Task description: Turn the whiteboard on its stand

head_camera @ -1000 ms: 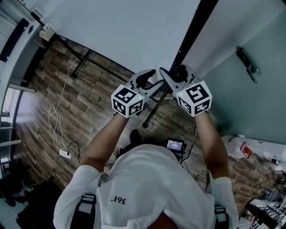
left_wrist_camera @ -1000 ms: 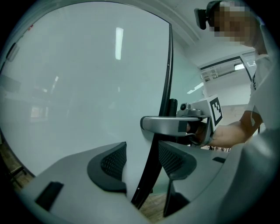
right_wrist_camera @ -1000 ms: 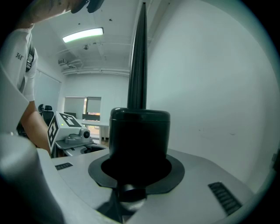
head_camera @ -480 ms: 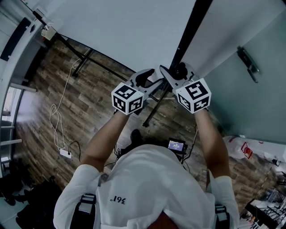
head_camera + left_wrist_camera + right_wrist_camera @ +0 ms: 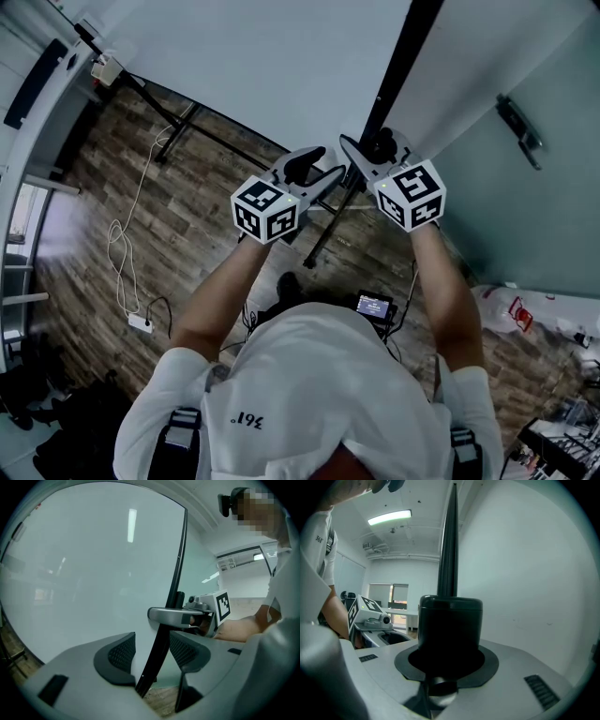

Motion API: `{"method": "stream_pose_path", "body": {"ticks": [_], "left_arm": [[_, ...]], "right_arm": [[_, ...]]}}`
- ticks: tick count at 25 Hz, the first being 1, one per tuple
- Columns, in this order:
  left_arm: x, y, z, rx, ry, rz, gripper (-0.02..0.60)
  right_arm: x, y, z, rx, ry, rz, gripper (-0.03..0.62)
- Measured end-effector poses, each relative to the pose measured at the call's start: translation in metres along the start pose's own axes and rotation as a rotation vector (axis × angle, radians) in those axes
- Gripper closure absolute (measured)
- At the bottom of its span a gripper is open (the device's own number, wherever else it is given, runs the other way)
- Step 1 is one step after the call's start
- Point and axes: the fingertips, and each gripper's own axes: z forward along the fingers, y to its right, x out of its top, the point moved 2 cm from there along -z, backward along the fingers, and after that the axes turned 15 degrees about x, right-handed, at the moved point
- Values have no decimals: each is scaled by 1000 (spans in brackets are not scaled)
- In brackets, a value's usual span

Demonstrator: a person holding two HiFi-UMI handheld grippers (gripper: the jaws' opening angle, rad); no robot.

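Observation:
The whiteboard point(image 5: 281, 66) fills the top of the head view, with its black frame edge point(image 5: 403, 56) running down to the stand. My left gripper point(image 5: 314, 173) is shut on that edge. In the left gripper view the black edge point(image 5: 157, 653) stands between the two ribbed pads point(image 5: 115, 656), beside the white board face point(image 5: 84, 573). My right gripper point(image 5: 373, 155) is shut on the stand's black knob point(image 5: 382, 147). That knob point(image 5: 450, 625) fills the right gripper view between the jaws, with the frame rising above it. The right gripper point(image 5: 187, 616) also shows just beyond the edge in the left gripper view.
Below lies a wooden floor with the stand's black legs point(image 5: 178, 131), a white cable and a power strip point(image 5: 141, 323). A small device with a lit screen point(image 5: 373, 306) sits near my feet. A pale wall panel with a dark handle point(image 5: 518, 131) stands at right.
Both grippers keep their holds. The right gripper and its marker cube have drifted slightly up and right in the head view; the left has barely moved.

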Motion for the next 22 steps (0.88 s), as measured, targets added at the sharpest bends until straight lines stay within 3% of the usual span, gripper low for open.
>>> {"method": "stream_pose_path", "body": {"ticks": [11,22], "left_arm": [[12,14,-18,-40,29,4,374],[20,13,-34,-60,55,2,374]], "right_arm": [[-1,-3,-6,-29,-21,6,448],[-3,-6,-12,-68,-50,13,390]]}}
